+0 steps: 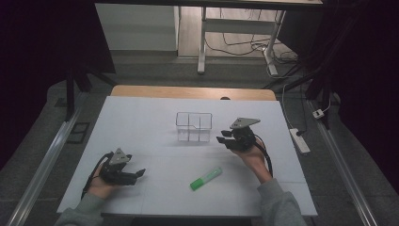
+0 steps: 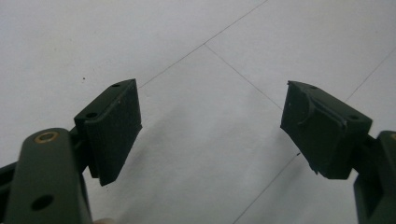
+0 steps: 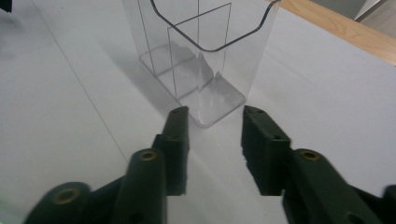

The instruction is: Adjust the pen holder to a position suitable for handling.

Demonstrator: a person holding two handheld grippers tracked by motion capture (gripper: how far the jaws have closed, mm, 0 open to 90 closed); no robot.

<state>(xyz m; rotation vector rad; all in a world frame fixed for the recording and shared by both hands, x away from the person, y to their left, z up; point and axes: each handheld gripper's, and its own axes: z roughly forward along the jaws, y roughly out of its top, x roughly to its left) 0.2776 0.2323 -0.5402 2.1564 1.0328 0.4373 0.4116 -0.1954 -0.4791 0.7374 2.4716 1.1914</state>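
Grey-sleeved forearms enter from the near edge of the tabletop, each hand carrying one gripper. Left gripper: positioned by the near left corner, low over the white surface, jaws pointing toward the table centre. Its own view shows the jaws spread wide with nothing between them, bare white sheet and thin seam lines beneath. Right gripper: positioned right of centre, jaws pointing left toward the clear divided container. Its own view shows the jaws partly open, the gap narrower than on the left unit, and holding nothing; the tips stand just short of the container's nearest rounded corner, not touching it. The clear divided container stands upright at the middle of the tabletop, with internal partitions forming compartments that appear empty. Green marker: lying flat on the near half of the tabletop, between the two grippers, angled with one end toward the near edge and the other toward the right gripper; it is apart from both tools and from the container. Open white surface surrounds the marker on all sides. Unobstructed surface also extends from the container to the wooden far edge and to both side edges.
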